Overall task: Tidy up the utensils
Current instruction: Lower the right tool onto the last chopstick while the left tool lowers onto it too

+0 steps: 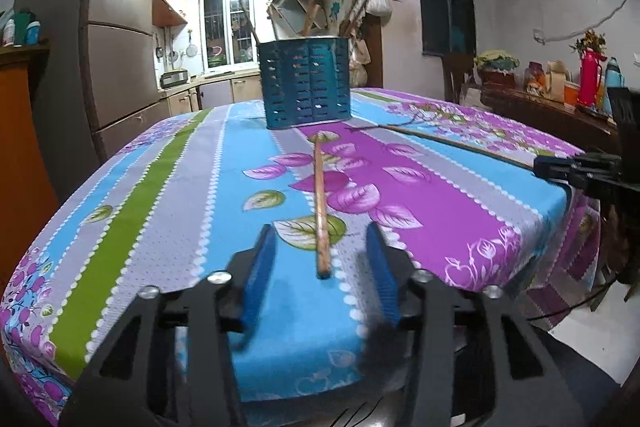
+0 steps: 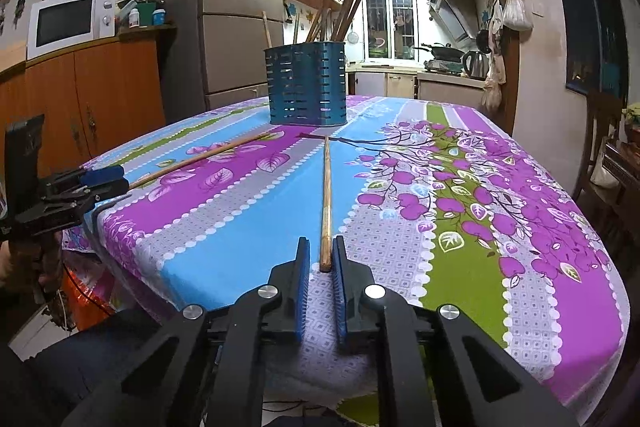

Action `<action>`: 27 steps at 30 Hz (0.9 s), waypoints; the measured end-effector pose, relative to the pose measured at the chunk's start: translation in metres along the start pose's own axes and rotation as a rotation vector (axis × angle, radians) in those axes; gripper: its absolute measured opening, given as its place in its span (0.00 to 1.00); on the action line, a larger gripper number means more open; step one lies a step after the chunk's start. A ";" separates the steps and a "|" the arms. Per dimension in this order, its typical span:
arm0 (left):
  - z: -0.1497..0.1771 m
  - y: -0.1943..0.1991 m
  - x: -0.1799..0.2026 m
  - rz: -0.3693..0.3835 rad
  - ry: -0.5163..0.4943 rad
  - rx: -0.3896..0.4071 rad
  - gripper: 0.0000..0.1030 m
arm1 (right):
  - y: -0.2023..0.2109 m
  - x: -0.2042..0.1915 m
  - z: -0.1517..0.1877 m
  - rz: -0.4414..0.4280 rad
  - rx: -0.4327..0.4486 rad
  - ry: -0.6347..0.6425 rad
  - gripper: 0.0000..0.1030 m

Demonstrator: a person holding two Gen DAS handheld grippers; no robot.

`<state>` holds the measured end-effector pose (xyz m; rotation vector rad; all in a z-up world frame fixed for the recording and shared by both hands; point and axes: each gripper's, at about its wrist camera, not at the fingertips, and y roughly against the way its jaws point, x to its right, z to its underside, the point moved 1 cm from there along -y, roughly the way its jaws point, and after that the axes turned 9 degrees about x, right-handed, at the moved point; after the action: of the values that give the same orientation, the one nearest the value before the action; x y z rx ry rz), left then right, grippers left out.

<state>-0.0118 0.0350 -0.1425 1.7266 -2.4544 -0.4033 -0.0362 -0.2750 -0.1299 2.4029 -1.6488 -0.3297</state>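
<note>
A blue slotted utensil holder (image 1: 307, 83) stands on the far side of the table with several wooden chopsticks upright in it; it also shows in the right wrist view (image 2: 307, 85). Two wooden chopsticks lie flat on the floral tablecloth. My left gripper (image 1: 322, 247) is open, its blue pads either side of the near end of one chopstick (image 1: 320, 195). My right gripper (image 2: 323, 257) is nearly closed around the near end of the other chopstick (image 2: 326, 195), with a small gap still showing. Each gripper shows in the other's view: the right gripper (image 1: 560, 167) and the left gripper (image 2: 106, 179).
The table (image 2: 520, 227) has a colourful floral cloth. A sideboard with a red thermos (image 1: 588, 79) and jars stands at the right. A wooden cabinet with a microwave (image 2: 70, 21) and a fridge (image 2: 236, 7) stand at the left. The kitchen lies behind.
</note>
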 end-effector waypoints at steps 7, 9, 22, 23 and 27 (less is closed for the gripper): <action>0.006 -0.001 0.007 0.021 0.005 0.009 0.14 | -0.001 -0.001 0.001 -0.001 0.009 -0.002 0.10; 0.006 0.000 0.008 0.022 0.010 0.015 0.14 | -0.001 0.000 0.002 -0.004 0.013 -0.004 0.10; 0.011 0.003 0.012 -0.012 0.007 0.064 0.15 | 0.000 -0.001 0.002 -0.016 -0.001 0.025 0.10; 0.011 0.003 0.012 -0.016 0.007 0.063 0.15 | 0.000 -0.003 0.002 -0.008 0.000 0.031 0.10; 0.008 0.003 0.016 -0.027 0.002 0.053 0.06 | 0.002 -0.005 0.004 0.018 0.024 0.022 0.07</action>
<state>-0.0217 0.0226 -0.1499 1.7818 -2.4645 -0.3415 -0.0408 -0.2706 -0.1332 2.3992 -1.6734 -0.2814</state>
